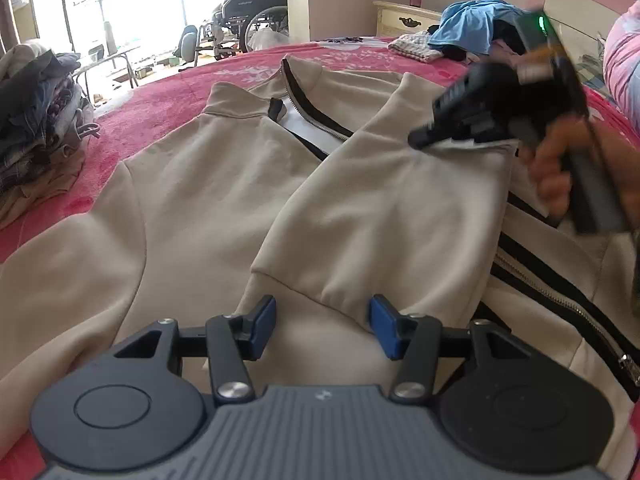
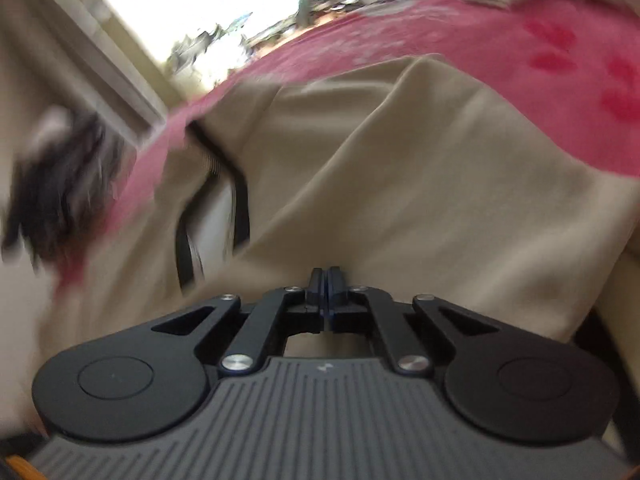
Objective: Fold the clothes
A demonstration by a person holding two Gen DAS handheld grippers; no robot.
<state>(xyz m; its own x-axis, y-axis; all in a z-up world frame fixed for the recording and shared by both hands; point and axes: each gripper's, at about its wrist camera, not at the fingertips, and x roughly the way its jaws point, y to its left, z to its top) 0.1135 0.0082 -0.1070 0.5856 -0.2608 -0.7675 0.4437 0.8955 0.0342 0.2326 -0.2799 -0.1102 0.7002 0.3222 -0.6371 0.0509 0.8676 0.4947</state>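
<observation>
- Beige zip jacket (image 1: 208, 184): lies spread on the bed's pink blanket (image 1: 160, 96), collar toward the far side, front open, the black-edged zipper (image 1: 316, 116) showing.
- Sleeve (image 1: 384, 216): one sleeve is folded across the jacket front; its cuff end lies just in front of the left gripper.
- Left gripper (image 1: 322, 330): low over the jacket, jaws apart, blue pads (image 1: 266, 326) on either side of the sleeve's cuff edge, nothing clamped between them.
- Right gripper (image 1: 424, 140): seen from the left wrist view at the far end of the folded sleeve, held by a hand (image 1: 556, 176); motion-blurred. In its own view the right gripper (image 2: 325, 280) has its jaws together, tips against beige cloth; whether any fabric is pinched between them cannot be told.
- Clothes pile (image 1: 40, 112): dark and patterned garments stacked at the bed's left edge, well apart from the jacket.
- Blue garment (image 1: 472, 28): heaped with other clothes at the far right of the bed, near a cream nightstand (image 1: 404, 20).
- Wheelchair (image 1: 252, 12): stands beyond the bed by the bright window.
</observation>
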